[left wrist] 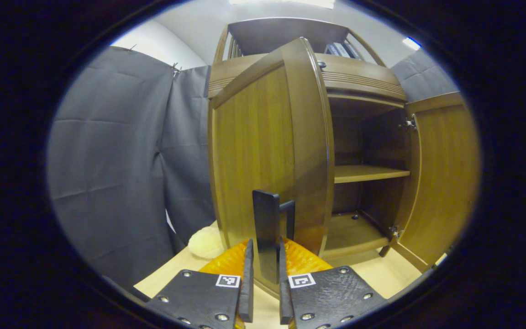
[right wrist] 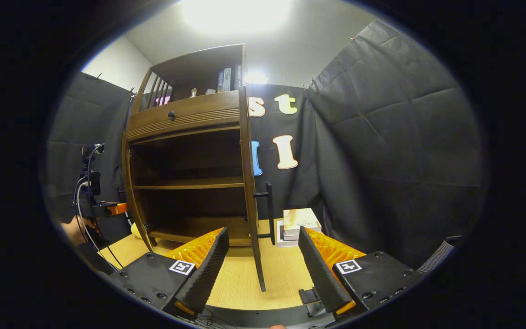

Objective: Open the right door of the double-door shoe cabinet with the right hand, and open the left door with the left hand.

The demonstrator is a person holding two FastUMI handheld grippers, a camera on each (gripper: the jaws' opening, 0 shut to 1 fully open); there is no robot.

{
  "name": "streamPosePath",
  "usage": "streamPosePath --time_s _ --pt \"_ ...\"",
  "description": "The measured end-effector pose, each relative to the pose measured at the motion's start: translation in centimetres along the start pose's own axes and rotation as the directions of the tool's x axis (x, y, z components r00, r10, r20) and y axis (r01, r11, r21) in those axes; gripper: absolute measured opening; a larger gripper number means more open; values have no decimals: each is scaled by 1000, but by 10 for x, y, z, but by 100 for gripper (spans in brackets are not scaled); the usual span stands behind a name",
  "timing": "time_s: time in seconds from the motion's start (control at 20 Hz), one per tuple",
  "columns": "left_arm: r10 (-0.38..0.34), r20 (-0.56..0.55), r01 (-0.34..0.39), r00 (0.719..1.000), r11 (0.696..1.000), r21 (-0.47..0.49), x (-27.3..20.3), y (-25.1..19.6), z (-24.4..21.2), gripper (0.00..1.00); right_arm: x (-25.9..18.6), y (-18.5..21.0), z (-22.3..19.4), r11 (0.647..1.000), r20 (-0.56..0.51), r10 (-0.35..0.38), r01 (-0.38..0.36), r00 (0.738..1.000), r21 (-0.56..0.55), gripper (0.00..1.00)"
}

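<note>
Both doors swung wide on the shoe cabinet (right wrist: 185,151), left door (left wrist: 267,151) with its black handle (left wrist: 266,233) clamped in the left gripper (left wrist: 266,292), right door (right wrist: 251,192) edge-on between the spread fingers of the right gripper (right wrist: 263,274), book spines unreadable

1. No word, brand or number is legible in either view.
2. The book spines (right wrist: 227,79) on the cabinet's top shelf carry print too small to make out.
3. The top box (right wrist: 300,216) of the stack beside the cabinet bears faint, blurred lettering.
4. Each gripper finger block carries a square black-and-white marker (left wrist: 301,280), a pattern without text.
</note>
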State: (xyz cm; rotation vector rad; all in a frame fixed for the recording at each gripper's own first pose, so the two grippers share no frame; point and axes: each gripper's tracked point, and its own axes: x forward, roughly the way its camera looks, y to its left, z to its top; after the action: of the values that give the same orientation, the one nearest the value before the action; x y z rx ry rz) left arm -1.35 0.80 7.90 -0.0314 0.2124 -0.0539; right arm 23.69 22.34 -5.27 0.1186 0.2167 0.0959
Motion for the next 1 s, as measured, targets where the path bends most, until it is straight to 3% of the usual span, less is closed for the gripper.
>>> streamPosePath --time_s 0.3,0.4,0.8,0.85,0.9,0.95,1.0 --pt "-31 3 31 1000 1000 5 7 4 12 26 -3 7 -1 1000 -4 1 -1 1000 11 92" --pt "-39 1 39 999 999 -2 2 12 11 26 -1 13 -2 1000 -7 15 -15 1000 15 96" --pt "-78 5 78 997 997 -6 -6 26 19 24 -3 19 2 998 4 40 -40 999 -40 92" --pt "-79 6 79 997 997 -5 -5 28 20 24 -3 21 2 998 3 43 -43 999 -42 97" --pt "-79 7 79 997 997 -4 -5 29 21 23 -2 22 3 998 3 45 -45 999 -44 92" --pt "-77 7 77 997 997 -2 -5 31 20 23 -2 22 3 998 2 46 -46 999 -47 97" --pt "-75 7 75 997 997 -3 -4 32 20 23 -3 23 3 998 2 49 -49 999 -50 92"
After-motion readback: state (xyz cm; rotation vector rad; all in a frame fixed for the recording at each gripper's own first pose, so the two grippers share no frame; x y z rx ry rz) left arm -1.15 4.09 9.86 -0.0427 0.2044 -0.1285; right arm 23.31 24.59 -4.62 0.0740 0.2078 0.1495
